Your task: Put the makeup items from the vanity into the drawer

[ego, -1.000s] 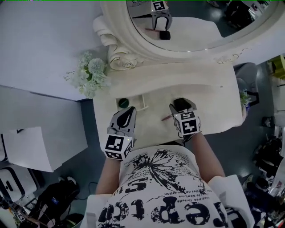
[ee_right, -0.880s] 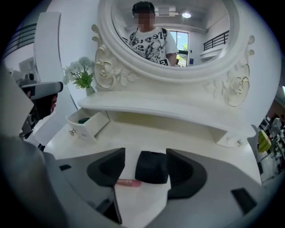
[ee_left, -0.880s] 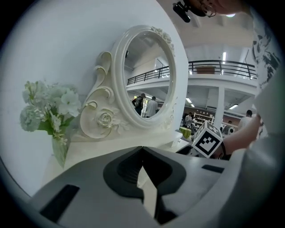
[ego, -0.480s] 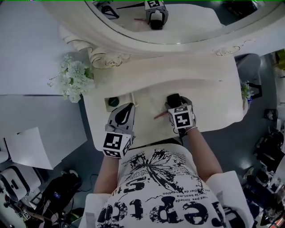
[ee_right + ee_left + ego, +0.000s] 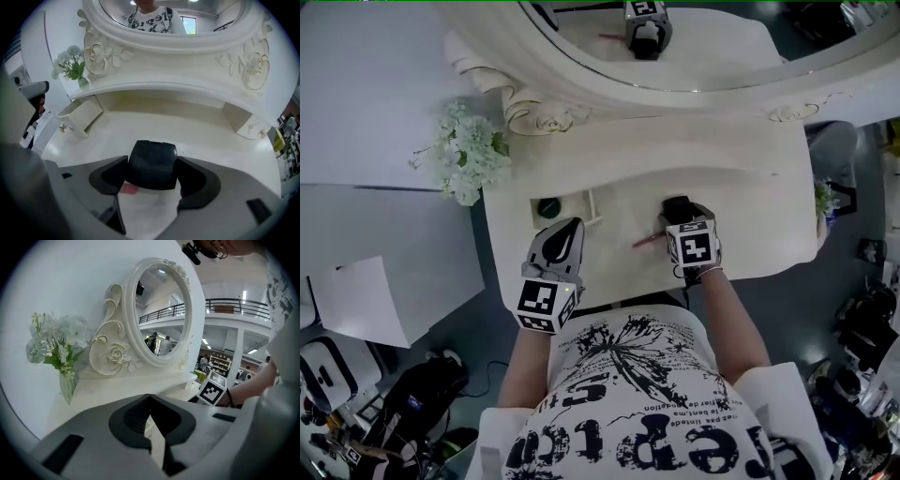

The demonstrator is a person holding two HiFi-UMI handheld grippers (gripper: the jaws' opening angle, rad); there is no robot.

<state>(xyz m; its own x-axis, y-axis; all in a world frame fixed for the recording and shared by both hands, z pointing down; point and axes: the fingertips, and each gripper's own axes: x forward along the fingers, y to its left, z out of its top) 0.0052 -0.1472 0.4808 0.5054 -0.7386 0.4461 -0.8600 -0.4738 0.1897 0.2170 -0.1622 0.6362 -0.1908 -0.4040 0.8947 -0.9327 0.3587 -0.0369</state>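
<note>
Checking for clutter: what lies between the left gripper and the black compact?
A pink stick, lying on the vanity; the head view shows it.

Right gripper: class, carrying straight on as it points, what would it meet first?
The black compact lying between its jaws, which have just been opening; probably the vanity top next.

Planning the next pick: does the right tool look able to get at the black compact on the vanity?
Likely yes: the right tool, jaws just opened, straddles the black compact; nothing blocks it.
</note>
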